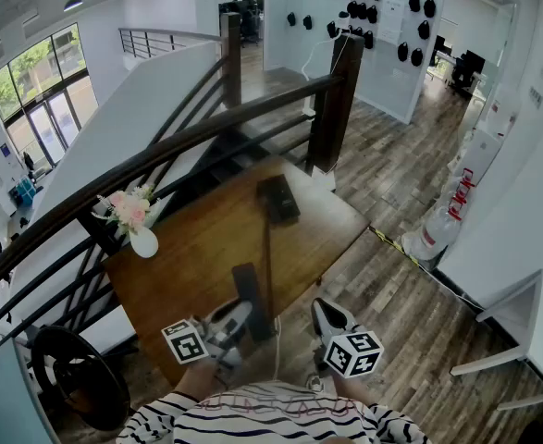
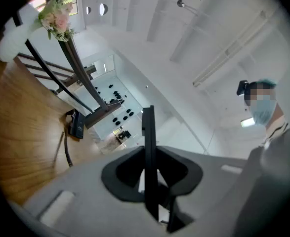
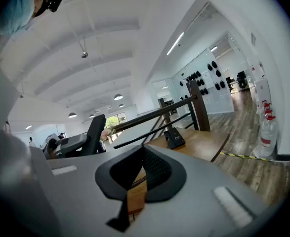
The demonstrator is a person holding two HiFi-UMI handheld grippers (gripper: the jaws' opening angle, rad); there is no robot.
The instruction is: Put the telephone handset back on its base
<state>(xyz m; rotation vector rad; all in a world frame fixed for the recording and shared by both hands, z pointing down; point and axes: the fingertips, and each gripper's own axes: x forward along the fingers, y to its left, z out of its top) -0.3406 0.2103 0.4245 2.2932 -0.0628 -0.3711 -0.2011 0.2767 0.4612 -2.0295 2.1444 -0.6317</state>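
Left hand-held gripper (image 1: 237, 322) was clamped on the telephone handset (image 1: 250, 289), which stood edge-on between its jaws in the left gripper view and reached forward over the near edge of the surface (image 1: 197, 248). Our right hand-held gripper (image 1: 327, 314) hung just beside it, off the near corner. Its jaws were apart with nothing between them, only wood and a length of cord showing through the gap. Largest in front of us was the dark railing (image 1: 160, 155), curving behind the brown wooden surface. On the far end of that surface sat the black base (image 1: 278, 199), well apart from the handset. The cord (image 1: 269, 252) ran from the base back toward us along the wood. At the left edge stood a small white vase (image 1: 143, 241) of pink flowers, clear of the path between handset and base. We judged the handset to be stiff, light plastic with smooth faces. It seemed likely to twist in the jaws if gripped near one end, so a hold across the narrow middle of its body looked safest. We also judged that the cord would tug as the handset travelled and might snag under it. The handset would need lowering flat and lined up lengthwise with the cradle, with the free hand-held gripper steadying the base if it slid.
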